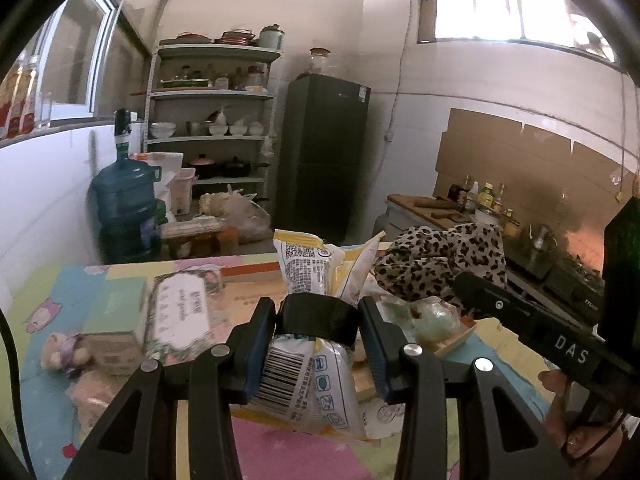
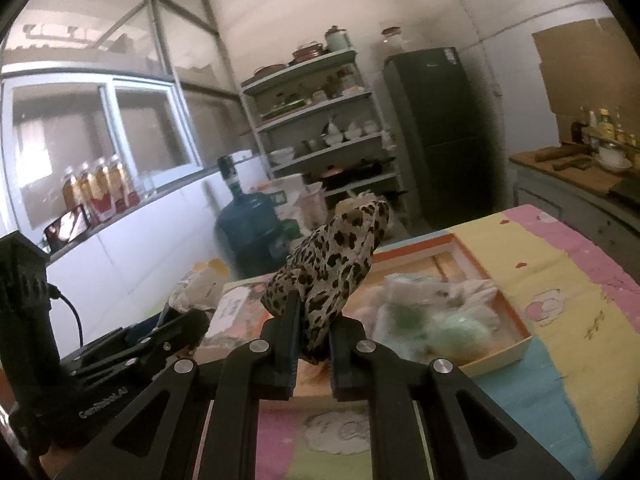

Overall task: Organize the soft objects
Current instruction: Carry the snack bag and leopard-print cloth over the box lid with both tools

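Note:
My left gripper is shut on a yellow and white snack bag, held above the table; the bag bulges out above and below the fingers. My right gripper is shut on a leopard-print cloth, lifted over the orange-rimmed tray. The same cloth shows in the left wrist view, to the right of the bag, with the right gripper's black body below it. The tray holds pale green and white soft items, blurred.
A tissue pack, a green box and a small plush bear lie on the colourful tablecloth at the left. Beyond the table stand a water jug, shelves, a dark fridge and a stove counter.

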